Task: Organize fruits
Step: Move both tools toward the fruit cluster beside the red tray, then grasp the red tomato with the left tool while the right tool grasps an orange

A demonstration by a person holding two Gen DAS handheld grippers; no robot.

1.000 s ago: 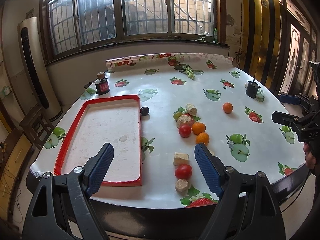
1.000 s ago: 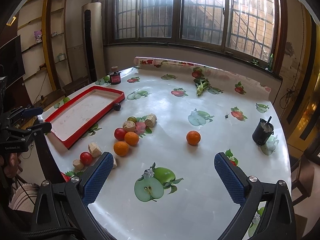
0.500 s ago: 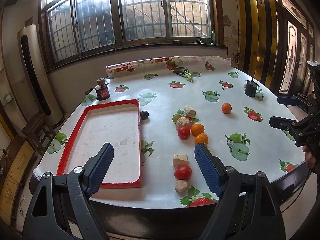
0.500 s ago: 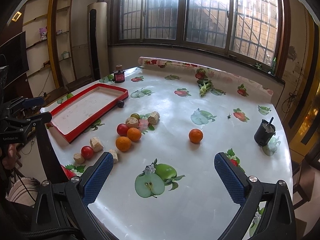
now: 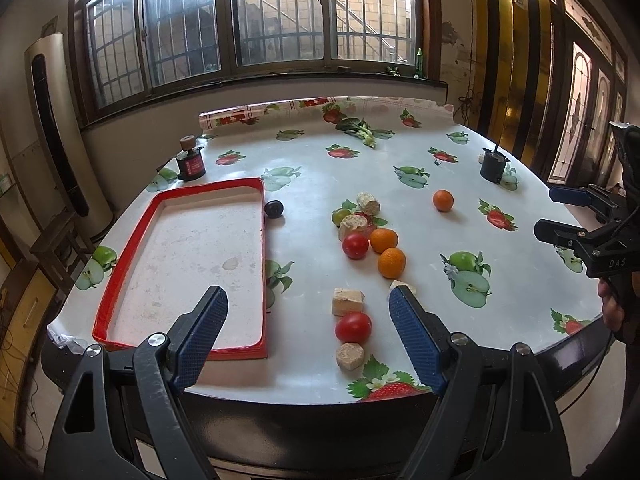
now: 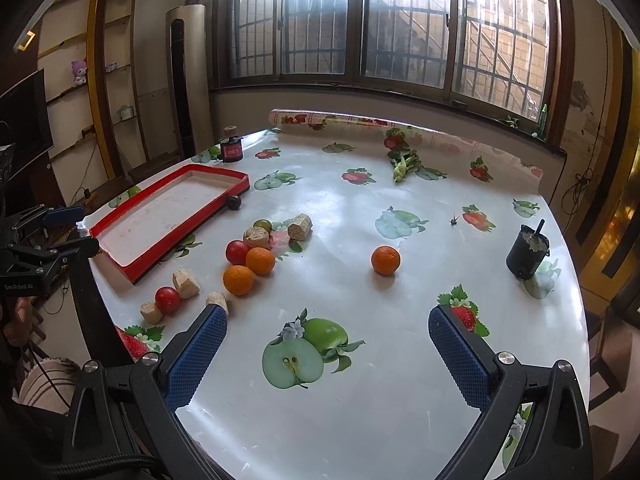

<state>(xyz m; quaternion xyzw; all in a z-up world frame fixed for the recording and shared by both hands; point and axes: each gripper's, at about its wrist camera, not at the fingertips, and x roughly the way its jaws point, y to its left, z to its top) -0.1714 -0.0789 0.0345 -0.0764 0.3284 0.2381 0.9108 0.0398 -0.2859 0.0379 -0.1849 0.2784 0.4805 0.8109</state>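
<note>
1. Red-rimmed tray lies empty at the tabletop's left; nothing is sorted yet.
2. Tomatoes, oranges and a dark plum sit scattered right of it.
3. Left claw and right claw both gape wide, holding nothing.

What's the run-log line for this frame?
left gripper: open, empty | right gripper: open, empty | red-rimmed rectangular tray: empty | fruits: all on table

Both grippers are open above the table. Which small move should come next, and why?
Probably lower the left gripper onto the near red tomato. Its jaws are open and empty, the fruit lies close before them, and the red tray holds nothing yet.
</note>
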